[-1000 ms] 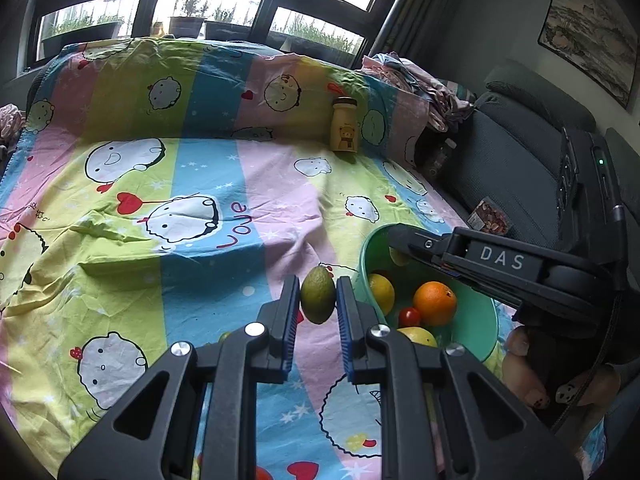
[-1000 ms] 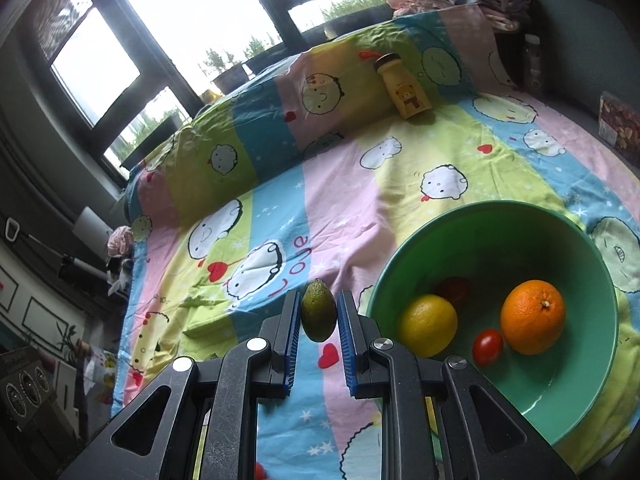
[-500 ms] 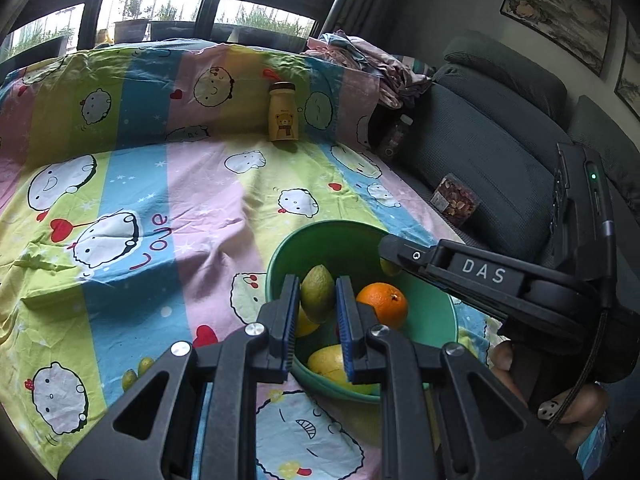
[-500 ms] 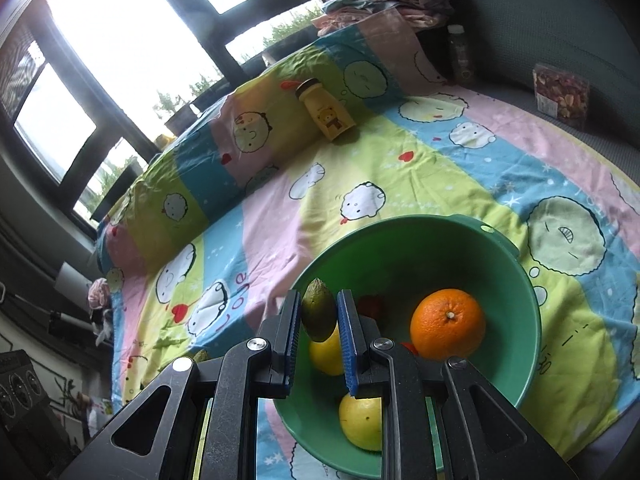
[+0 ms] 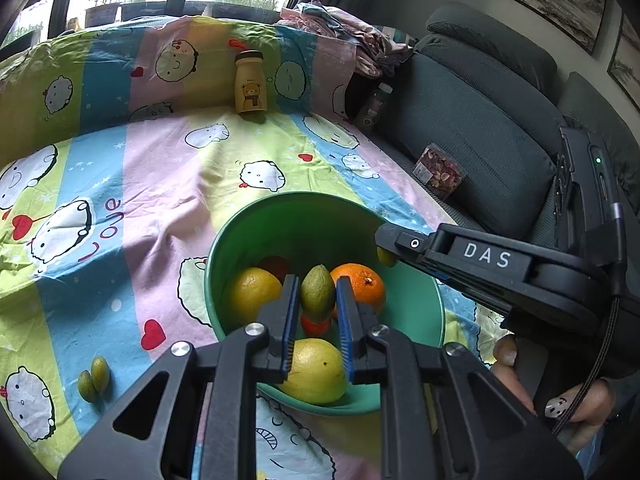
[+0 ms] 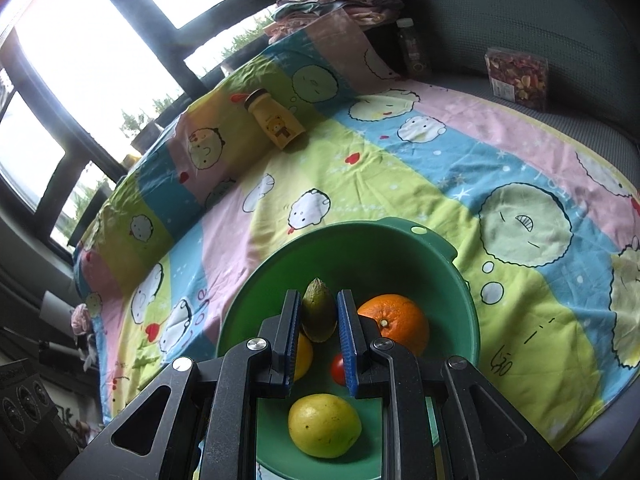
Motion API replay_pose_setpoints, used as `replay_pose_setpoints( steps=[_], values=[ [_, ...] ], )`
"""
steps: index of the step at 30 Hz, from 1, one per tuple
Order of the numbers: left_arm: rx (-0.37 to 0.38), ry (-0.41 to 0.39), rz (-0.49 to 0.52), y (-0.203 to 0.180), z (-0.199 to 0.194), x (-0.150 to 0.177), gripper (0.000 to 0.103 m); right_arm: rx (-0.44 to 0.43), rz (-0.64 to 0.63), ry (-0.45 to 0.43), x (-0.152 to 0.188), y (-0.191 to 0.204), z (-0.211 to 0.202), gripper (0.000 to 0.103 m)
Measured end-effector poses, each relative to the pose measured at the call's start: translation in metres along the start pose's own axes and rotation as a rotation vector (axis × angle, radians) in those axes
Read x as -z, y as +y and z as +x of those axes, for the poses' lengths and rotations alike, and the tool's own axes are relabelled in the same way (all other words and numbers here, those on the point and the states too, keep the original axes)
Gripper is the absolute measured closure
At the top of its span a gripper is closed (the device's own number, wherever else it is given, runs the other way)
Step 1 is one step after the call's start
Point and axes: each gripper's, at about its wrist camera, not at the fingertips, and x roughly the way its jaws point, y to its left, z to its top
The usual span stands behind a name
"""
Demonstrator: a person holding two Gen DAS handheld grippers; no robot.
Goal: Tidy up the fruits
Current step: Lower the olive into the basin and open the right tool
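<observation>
My left gripper is shut on a small green lime and holds it over the green bowl. My right gripper is shut on a dark green lime, also over the bowl; it shows in the left wrist view above the bowl's right rim. The bowl holds an orange, a yellow lemon, another yellow fruit and a small red tomato. Two small green limes lie on the sheet left of the bowl.
A colourful cartoon bedsheet covers the surface. A yellow bear bottle stands at the back. A grey sofa with a packet of dried fruit lies to the right, a dark bottle beside it. Folded clothes lie at the back.
Both grippers have moved right from over the sheet to above the bowl, each still holding its lime. The bowl now sits under both sets of fingers.
</observation>
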Motion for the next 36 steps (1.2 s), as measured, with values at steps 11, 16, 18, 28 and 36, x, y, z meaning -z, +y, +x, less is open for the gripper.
replay_pose_setpoints(
  steps=[11, 16, 18, 28, 36],
  values=[
    [0.010, 0.055, 0.025, -0.010, 0.023, 0.003, 0.085, 0.012, 0.025, 0.036, -0.002, -0.011, 0.010, 0.082],
    [0.007, 0.077, 0.031, -0.012, 0.030, 0.006, 0.085, 0.033, 0.036, 0.049, -0.002, -0.015, 0.013, 0.082],
    [0.012, 0.083, 0.024, -0.011, 0.032, 0.007, 0.085, 0.037, 0.040, 0.054, -0.002, -0.016, 0.015, 0.082],
    [0.011, 0.105, 0.028, -0.011, 0.039, 0.008, 0.085, 0.045, 0.033, 0.068, 0.000, -0.016, 0.018, 0.082],
    [-0.005, 0.089, 0.042, -0.012, 0.035, 0.008, 0.082, 0.028, 0.022, 0.083, 0.000, -0.013, 0.019, 0.082]
  ],
)
